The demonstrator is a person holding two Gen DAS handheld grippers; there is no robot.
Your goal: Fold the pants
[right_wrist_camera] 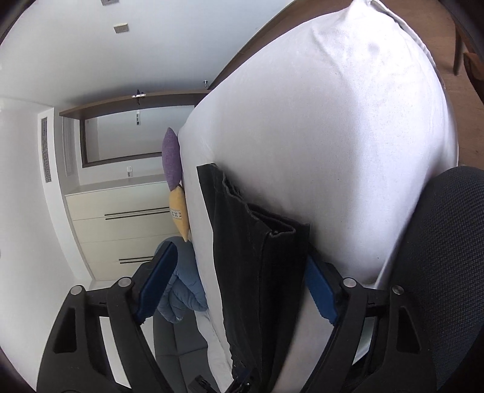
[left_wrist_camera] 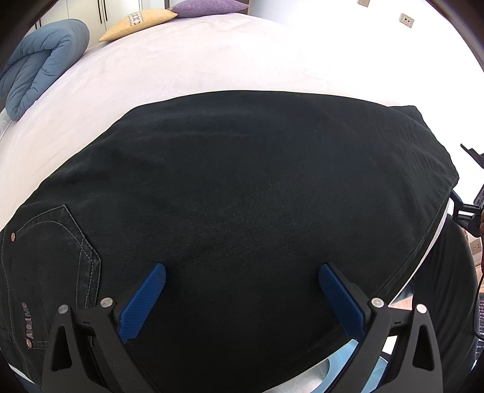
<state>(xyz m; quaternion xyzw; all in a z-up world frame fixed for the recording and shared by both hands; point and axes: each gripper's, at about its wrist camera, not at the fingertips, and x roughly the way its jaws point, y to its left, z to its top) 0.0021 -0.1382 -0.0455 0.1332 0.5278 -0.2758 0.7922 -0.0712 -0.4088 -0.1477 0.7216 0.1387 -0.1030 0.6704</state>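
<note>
Black pants [left_wrist_camera: 242,196] lie folded flat across the white bed [left_wrist_camera: 181,66], with a stitched back pocket [left_wrist_camera: 69,241] at the left. My left gripper [left_wrist_camera: 242,275] hovers open just above the near edge of the pants, holding nothing. In the right wrist view the camera is rolled sideways. The hem end of the pants [right_wrist_camera: 260,248] sits between the open blue fingers [right_wrist_camera: 157,281] of my right gripper [right_wrist_camera: 239,266], one finger above the cloth and one under it. The jaws stand wide apart, not pinching. The right gripper's frame also shows in the left wrist view [left_wrist_camera: 466,208] at the right edge.
A folded blue duvet [left_wrist_camera: 39,66], a yellow cushion [left_wrist_camera: 136,24] and a purple cushion [left_wrist_camera: 208,6] lie at the far side of the bed. A black mesh chair [right_wrist_camera: 438,257] stands by the bed's near edge. Cream drawers [right_wrist_camera: 121,223] line the wall.
</note>
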